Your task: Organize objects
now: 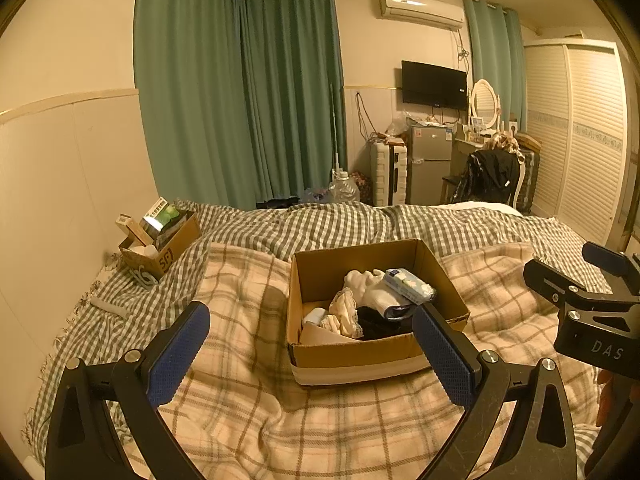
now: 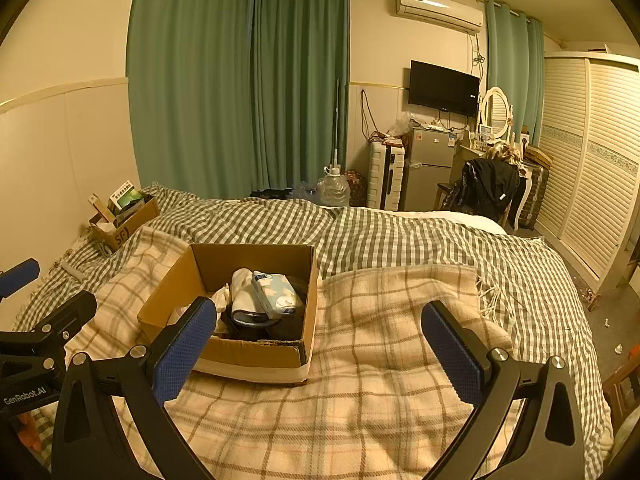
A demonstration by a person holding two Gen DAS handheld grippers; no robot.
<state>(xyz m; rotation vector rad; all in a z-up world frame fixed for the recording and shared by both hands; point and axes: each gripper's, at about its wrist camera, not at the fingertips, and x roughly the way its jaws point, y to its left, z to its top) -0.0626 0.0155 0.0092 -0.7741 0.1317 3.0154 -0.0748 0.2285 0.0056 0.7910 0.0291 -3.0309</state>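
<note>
An open cardboard box (image 1: pixel 360 256) sits on the plaid blanket in the middle of the bed; it also shows in the right wrist view (image 2: pixel 248 258). It holds white socks (image 1: pixel 368 286), cream cloth, dark clothing and a blue patterned tissue pack (image 1: pixel 408 286), also in the right wrist view (image 2: pixel 278 292). My left gripper (image 1: pixel 312 352) is open and empty, just in front of the box. My right gripper (image 2: pixel 320 348) is open and empty, to the right of the box's front corner. Each gripper shows at the edge of the other's view.
A smaller cardboard box (image 1: pixel 160 240) with packets stands at the far left of the bed by the wall. A small grey object (image 1: pixel 108 306) lies on the checked cover. Beyond the bed are curtains, a fridge (image 1: pixel 428 164), a chair with clothes and a wardrobe (image 1: pixel 576 140).
</note>
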